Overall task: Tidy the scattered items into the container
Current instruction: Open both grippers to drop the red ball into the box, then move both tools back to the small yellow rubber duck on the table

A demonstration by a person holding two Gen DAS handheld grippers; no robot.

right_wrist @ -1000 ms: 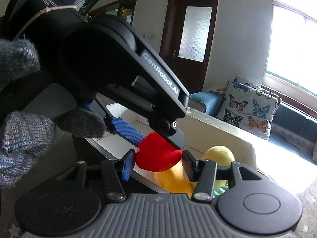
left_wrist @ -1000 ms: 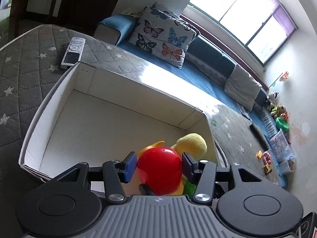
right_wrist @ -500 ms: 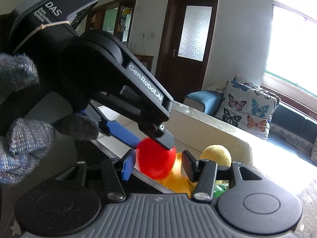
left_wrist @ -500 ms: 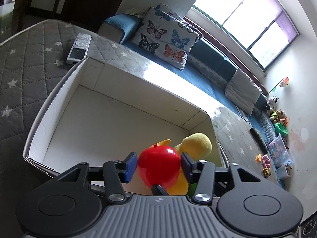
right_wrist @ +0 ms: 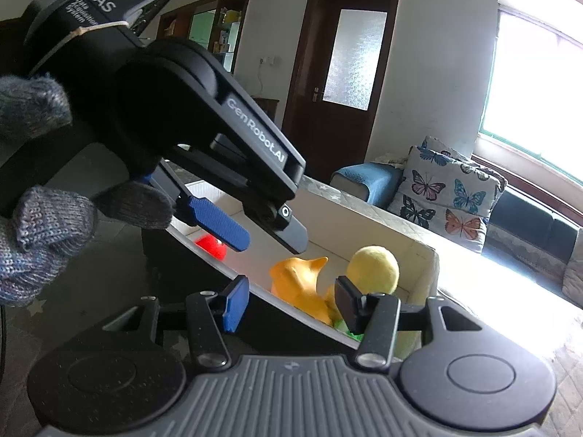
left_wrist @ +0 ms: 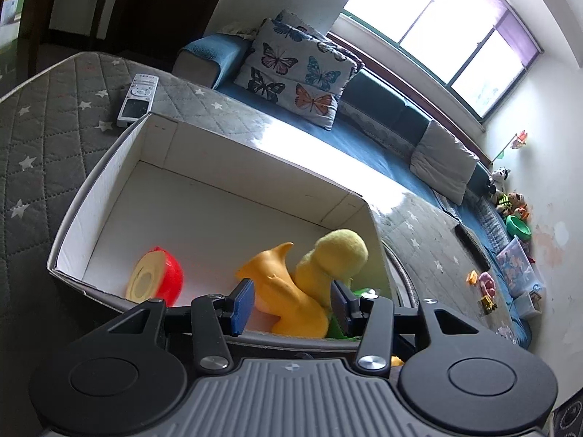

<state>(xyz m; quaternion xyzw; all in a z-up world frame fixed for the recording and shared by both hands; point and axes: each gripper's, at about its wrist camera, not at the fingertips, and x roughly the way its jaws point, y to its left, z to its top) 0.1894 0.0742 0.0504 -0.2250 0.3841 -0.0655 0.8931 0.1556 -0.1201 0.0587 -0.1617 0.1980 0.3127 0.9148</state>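
Observation:
A white cardboard box [left_wrist: 109, 167] sits on the grey star-quilted mattress. Inside it lie a red half-apple toy [left_wrist: 156, 282], cut face up, an orange toy [left_wrist: 288, 298], a yellow plush ball [left_wrist: 337, 255] and something green [left_wrist: 360, 291]. My left gripper [left_wrist: 291, 306] is open and empty above the box's near wall. In the right wrist view it [right_wrist: 271, 235] hangs over the box [right_wrist: 419, 251], above the blurred red apple [right_wrist: 211, 245]. My right gripper [right_wrist: 291, 304] is open and empty just outside the box's near rim, before the orange toy [right_wrist: 298, 280] and yellow ball [right_wrist: 375, 267].
A white remote control [left_wrist: 137, 97] lies on the mattress [left_wrist: 43, 138] beyond the box's far left corner. A blue sofa with a butterfly cushion [left_wrist: 298, 73] runs behind. Small toys [left_wrist: 484, 284] and a dark flat object [left_wrist: 472, 247] lie at the far right.
My left gripper opened and let go of the red apple, which dropped into the box's near left part. The right gripper stayed open beside the box.

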